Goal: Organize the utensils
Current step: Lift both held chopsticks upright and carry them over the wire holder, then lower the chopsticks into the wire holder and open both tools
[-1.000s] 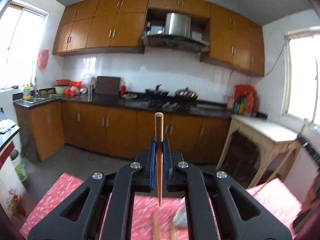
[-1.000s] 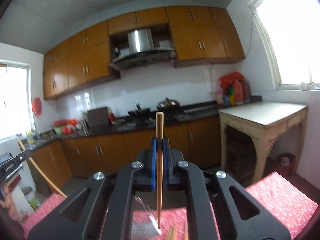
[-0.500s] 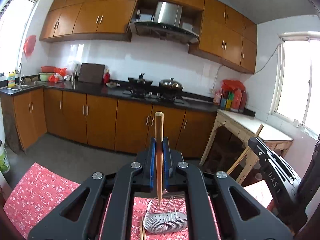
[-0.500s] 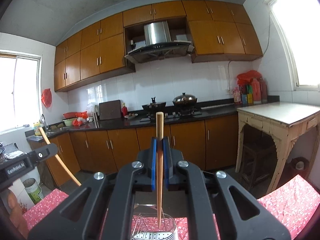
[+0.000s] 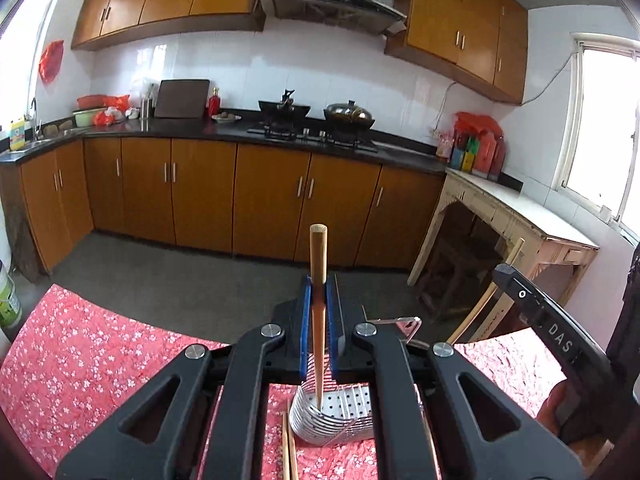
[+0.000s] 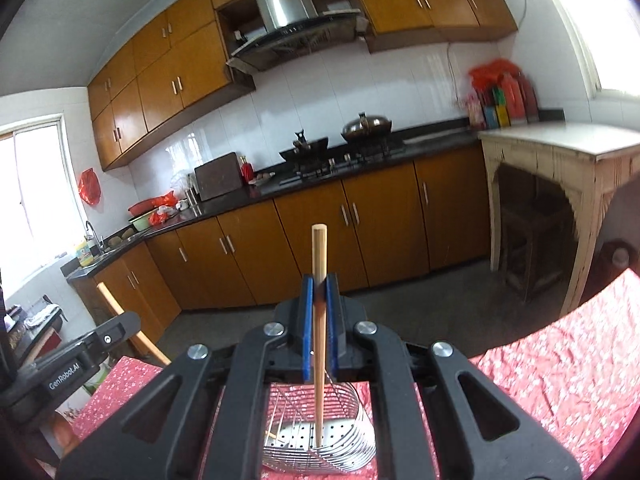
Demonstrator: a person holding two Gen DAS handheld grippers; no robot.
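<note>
My left gripper (image 5: 318,304) is shut on a wooden chopstick (image 5: 318,264) that stands upright between its blue pads, its lower tip over the steel wire utensil basket (image 5: 340,420). My right gripper (image 6: 318,300) is likewise shut on a second upright chopstick (image 6: 319,256), whose tip hangs inside the same basket (image 6: 320,444). The basket rests on the red flowered tablecloth (image 5: 80,360). Two more chopsticks (image 5: 289,452) lie on the cloth just left of the basket. Each gripper shows at the edge of the other's view, the right one (image 5: 560,340) and the left one (image 6: 72,364).
Beyond the table edge lie the grey floor (image 5: 180,280), brown kitchen cabinets (image 5: 200,196) with a stove and pots, and a pale wooden side table (image 5: 520,216) at the right. A hand (image 5: 560,400) shows at the right edge.
Both grippers have come down and tilted toward the table with their chopsticks. The basket, first hidden or blurred, now sits right under both chopstick tips.
</note>
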